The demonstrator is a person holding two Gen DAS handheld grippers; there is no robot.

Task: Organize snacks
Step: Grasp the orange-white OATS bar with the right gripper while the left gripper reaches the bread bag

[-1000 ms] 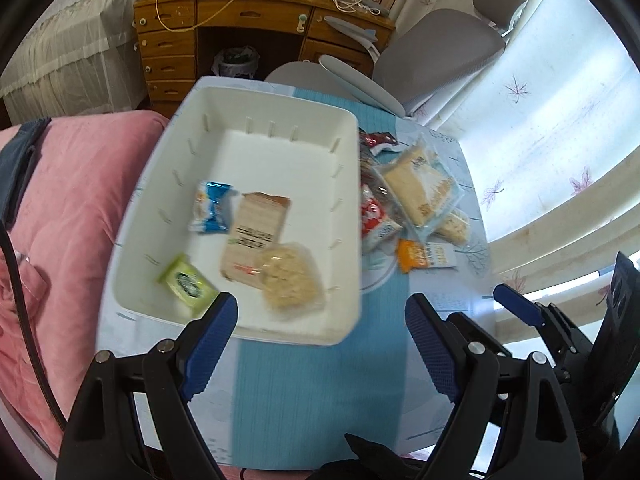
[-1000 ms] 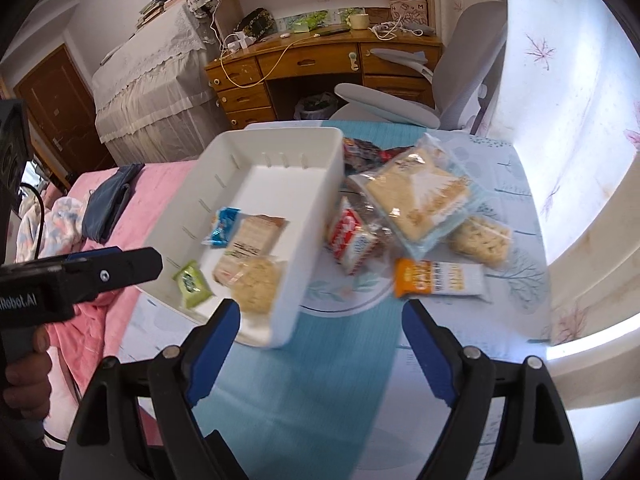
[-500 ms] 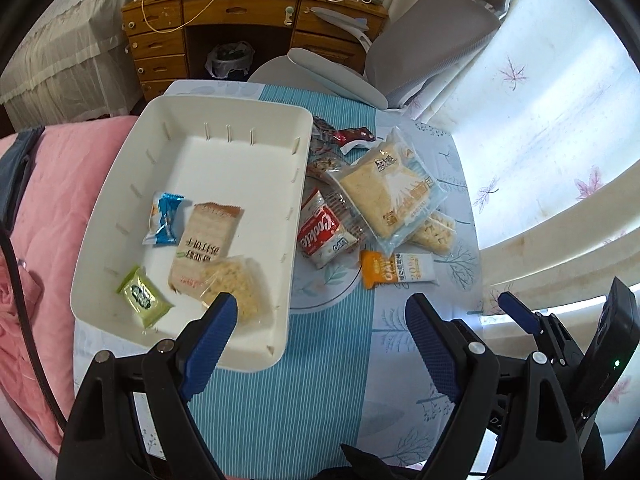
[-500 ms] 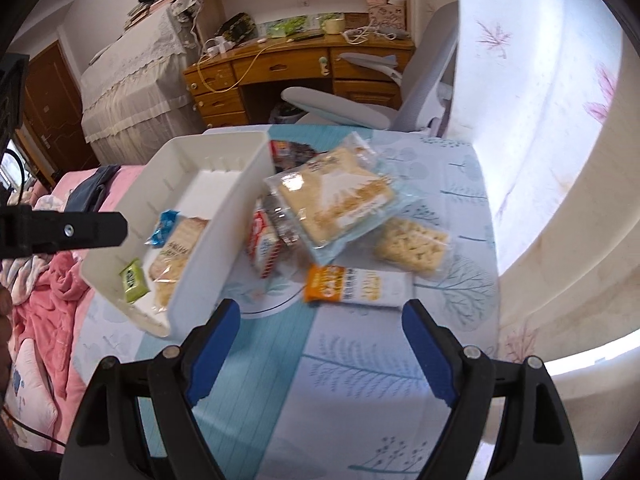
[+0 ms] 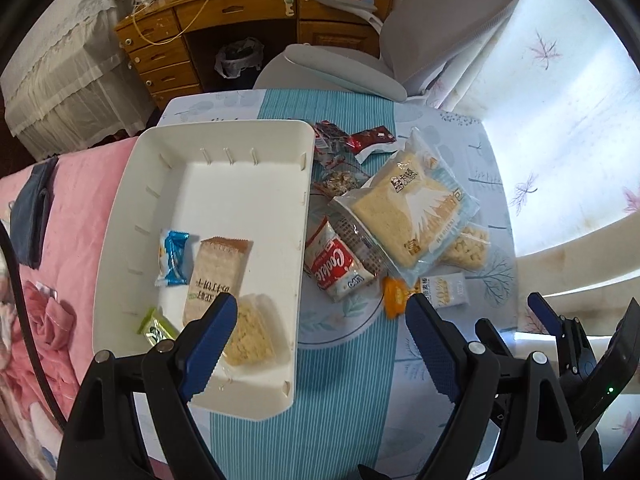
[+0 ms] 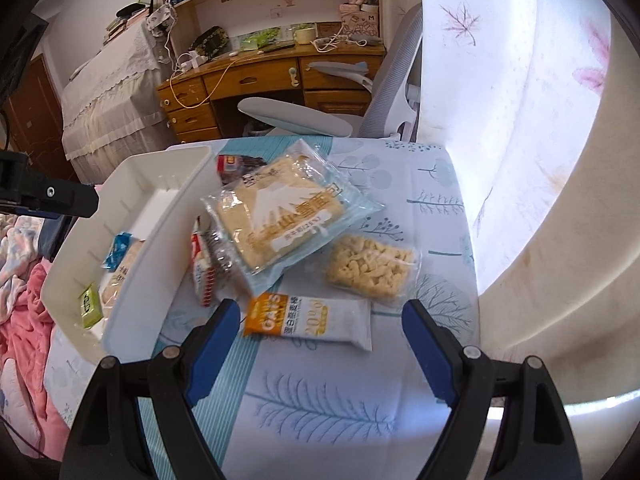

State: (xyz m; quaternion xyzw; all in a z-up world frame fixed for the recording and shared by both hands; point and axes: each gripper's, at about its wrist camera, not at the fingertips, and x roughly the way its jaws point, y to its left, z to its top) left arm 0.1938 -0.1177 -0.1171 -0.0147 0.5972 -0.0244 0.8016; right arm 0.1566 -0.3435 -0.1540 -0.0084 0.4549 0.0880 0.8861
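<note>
A white bin [image 5: 240, 184] sits on the table's left and holds a blue candy [image 5: 173, 257], a brown wafer pack [image 5: 218, 276], a puffed rice cake [image 5: 250, 332] and a green candy [image 5: 154, 329]. Right of the bin lie a large bread pack [image 6: 280, 216], a red cookie pack [image 5: 338, 268], an orange oat bar [image 6: 308, 322] and a puffed snack pack [image 6: 370, 266]. My left gripper [image 5: 320, 344] is open and empty above the bin's near right corner. My right gripper [image 6: 320, 344] is open and empty, just short of the oat bar.
Small dark red packets [image 5: 370, 138] lie behind the bread pack. A grey office chair [image 5: 400, 52] and a wooden desk [image 5: 240, 20] stand beyond the table. A pink bed cover [image 5: 60, 280] lies left of the table. A white curtain [image 6: 520, 120] hangs at the right.
Both grippers have swung rightward, from over the bin toward the loose snacks. The right gripper has come closer to the oat bar. Both stay open and empty.
</note>
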